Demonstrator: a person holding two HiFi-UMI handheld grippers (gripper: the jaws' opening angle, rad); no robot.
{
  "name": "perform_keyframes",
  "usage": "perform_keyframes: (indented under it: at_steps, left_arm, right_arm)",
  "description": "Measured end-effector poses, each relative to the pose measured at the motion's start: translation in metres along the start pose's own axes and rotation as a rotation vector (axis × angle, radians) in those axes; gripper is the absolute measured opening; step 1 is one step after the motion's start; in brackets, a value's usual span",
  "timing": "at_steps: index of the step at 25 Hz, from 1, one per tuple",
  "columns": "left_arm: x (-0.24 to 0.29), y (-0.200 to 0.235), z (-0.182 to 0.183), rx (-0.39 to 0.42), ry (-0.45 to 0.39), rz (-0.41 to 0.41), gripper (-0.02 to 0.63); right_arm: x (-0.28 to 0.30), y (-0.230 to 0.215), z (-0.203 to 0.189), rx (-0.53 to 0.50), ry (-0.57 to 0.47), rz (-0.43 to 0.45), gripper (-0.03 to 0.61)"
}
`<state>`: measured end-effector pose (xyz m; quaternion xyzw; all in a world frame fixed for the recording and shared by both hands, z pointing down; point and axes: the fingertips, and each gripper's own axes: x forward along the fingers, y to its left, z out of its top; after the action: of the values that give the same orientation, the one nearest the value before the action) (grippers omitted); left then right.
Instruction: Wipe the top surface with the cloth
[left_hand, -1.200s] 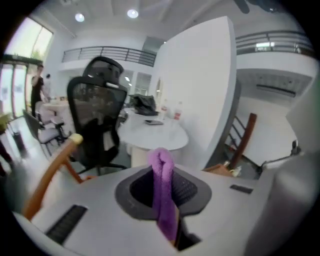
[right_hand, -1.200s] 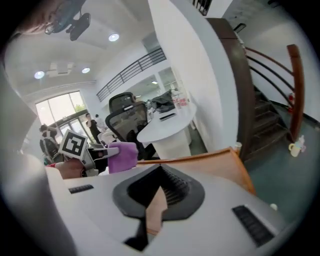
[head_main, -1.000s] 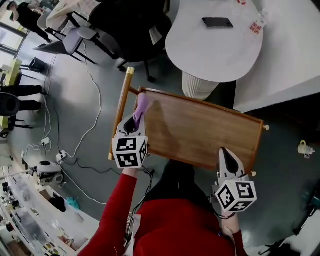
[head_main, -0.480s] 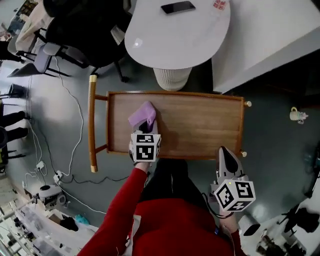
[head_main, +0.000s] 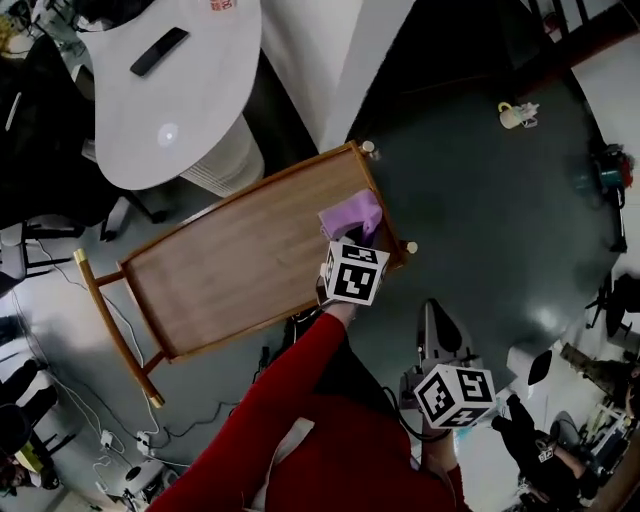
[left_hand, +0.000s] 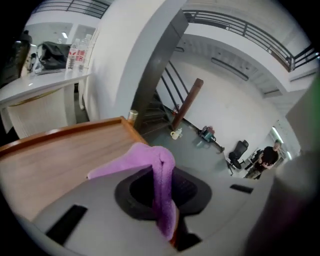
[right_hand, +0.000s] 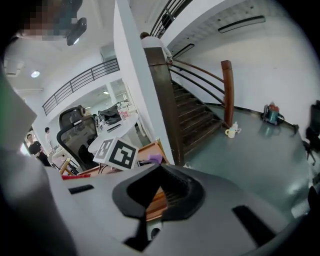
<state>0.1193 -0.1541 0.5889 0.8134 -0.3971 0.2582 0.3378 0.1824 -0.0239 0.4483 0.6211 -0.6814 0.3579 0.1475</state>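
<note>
A purple cloth (head_main: 352, 215) lies at the right end of the wooden cart top (head_main: 230, 265), close to the corner post. My left gripper (head_main: 362, 236) is shut on the cloth and presses it onto the wood. In the left gripper view the cloth (left_hand: 152, 162) hangs folded between the jaws, with the cart top (left_hand: 55, 160) stretching away to the left. My right gripper (head_main: 437, 318) is held off the cart, below its near right corner, above the dark floor. Its jaws stand shut with nothing in them (right_hand: 160, 169).
A white round table (head_main: 170, 90) with a phone (head_main: 158, 50) stands beyond the cart. The cart's handle bar (head_main: 110, 320) is at its left end. A mug (head_main: 512, 115) sits on the floor at the far right. Cables (head_main: 110, 430) run near left. A staircase (right_hand: 195, 112) rises ahead of the right gripper.
My left gripper has dragged the cloth from the left end of the cart top across to the right end. The head view has swung round. The right gripper stayed off the cart.
</note>
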Motion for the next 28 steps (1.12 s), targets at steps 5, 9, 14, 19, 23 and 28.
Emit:
perform_keyframes:
  at_steps: [5,9,14,19,23,28]
  left_arm:
    - [0.006,-0.026,0.014,-0.027,-0.013,-0.04,0.048]
    - [-0.046,-0.016,0.029,-0.11,-0.128,0.004,0.048]
    - [-0.183,0.096,0.025,-0.244,-0.341,0.253,0.048]
    - [-0.352,0.195,-0.038,-0.304,-0.413,0.711,0.048]
    - [-0.415,0.215,-0.105,-0.301,-0.298,0.939,0.048]
    - [-0.406,0.221,-0.171,-0.339,-0.171,0.983,0.048]
  right_arm:
    - [-0.011,-0.012,-0.001,0.01,-0.006,0.005,0.003]
    - [-0.008,-0.003,0.007,-0.048,0.013,0.1,0.003]
    - [0.044,0.08,0.018,-0.218,0.09,0.355,0.003]
    - [0.061,0.172,0.01,-0.373,0.175,0.587,0.003]
    - [0.059,0.198,-0.01,-0.437,0.23,0.669,0.003]
    - [0.062,0.194,-0.031,-0.461,0.265,0.663,0.003]
